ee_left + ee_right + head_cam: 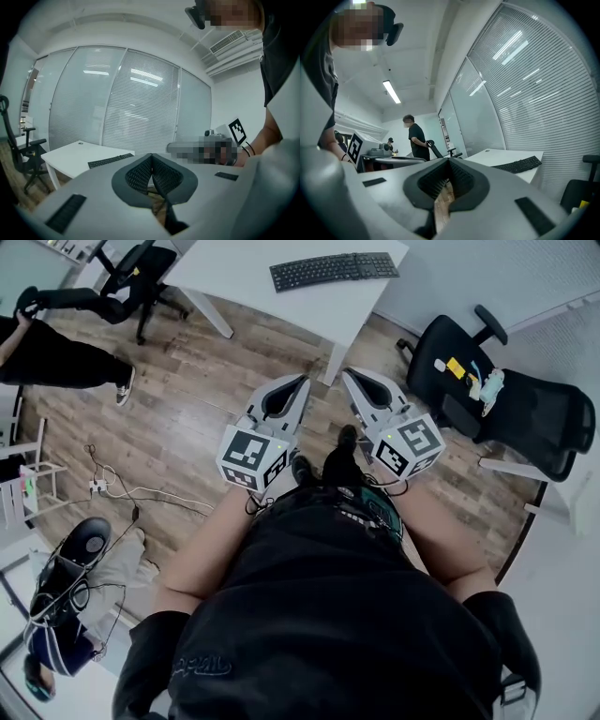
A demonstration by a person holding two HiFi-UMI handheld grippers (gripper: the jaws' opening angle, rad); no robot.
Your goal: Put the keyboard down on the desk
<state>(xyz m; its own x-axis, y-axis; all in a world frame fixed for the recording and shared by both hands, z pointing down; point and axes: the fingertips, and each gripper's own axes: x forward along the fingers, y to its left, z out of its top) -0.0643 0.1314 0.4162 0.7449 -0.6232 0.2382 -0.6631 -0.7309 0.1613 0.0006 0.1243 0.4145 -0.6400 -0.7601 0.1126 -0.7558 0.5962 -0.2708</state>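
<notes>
Wood-plank floor, open between the wearer and the furniture. White counter, at the top of the head view, one corner nearest the grippers. Black office chair to the right of that corner, small yellow and pale objects on its seat; second black chair beyond the counter's left end. Bystander in dark clothes at the left edge. Left gripper and right gripper, side by side in front of the wearer's body, pointing toward the counter, nearly level, each with a black-and-white marker cube; fingers of both pressed together, nothing between them. Keyboard, black, lying flat on the counter near its far right edge, well apart from both grippers. Loose cables on the floor, lower left.
</notes>
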